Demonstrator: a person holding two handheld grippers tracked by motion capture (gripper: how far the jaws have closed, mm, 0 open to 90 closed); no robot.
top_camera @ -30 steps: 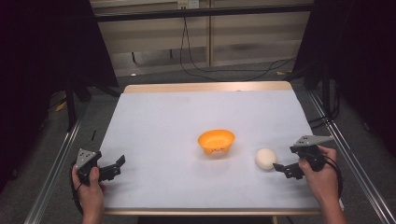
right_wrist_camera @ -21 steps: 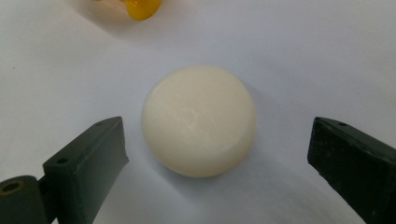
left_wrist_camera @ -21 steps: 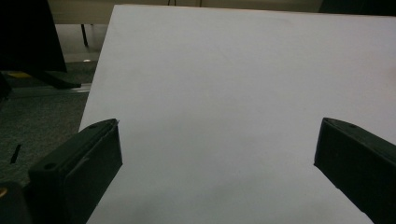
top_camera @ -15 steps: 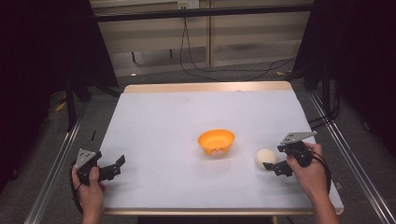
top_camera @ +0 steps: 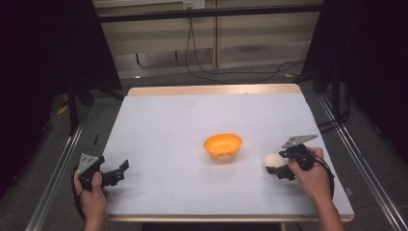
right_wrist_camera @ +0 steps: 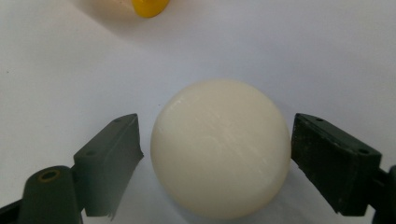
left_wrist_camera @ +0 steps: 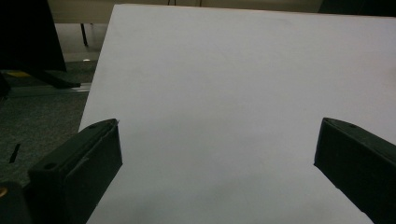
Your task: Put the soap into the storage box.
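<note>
both grippers' jaws gape: right gripper [right_wrist_camera: 215,140] astride the cream ball [right_wrist_camera: 219,147], left gripper [left_wrist_camera: 217,154] empty.

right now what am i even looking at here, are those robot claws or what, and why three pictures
No robot here: a person stands at a table holding a hand-operated two-jaw gripper in each hand.

The high view looks down from above. The left gripper hangs over the near left corner with its jaws open; in its own camera's view there is bare white tabletop between them.

The right gripper is at a cream ball. The other two pictures come from cameras riding on the grippers. In the right gripper view the ball sits between the two black jaws, which flank it with small gaps, so it is not gripped yet.

An orange bowl rests near the middle of the table.
</note>
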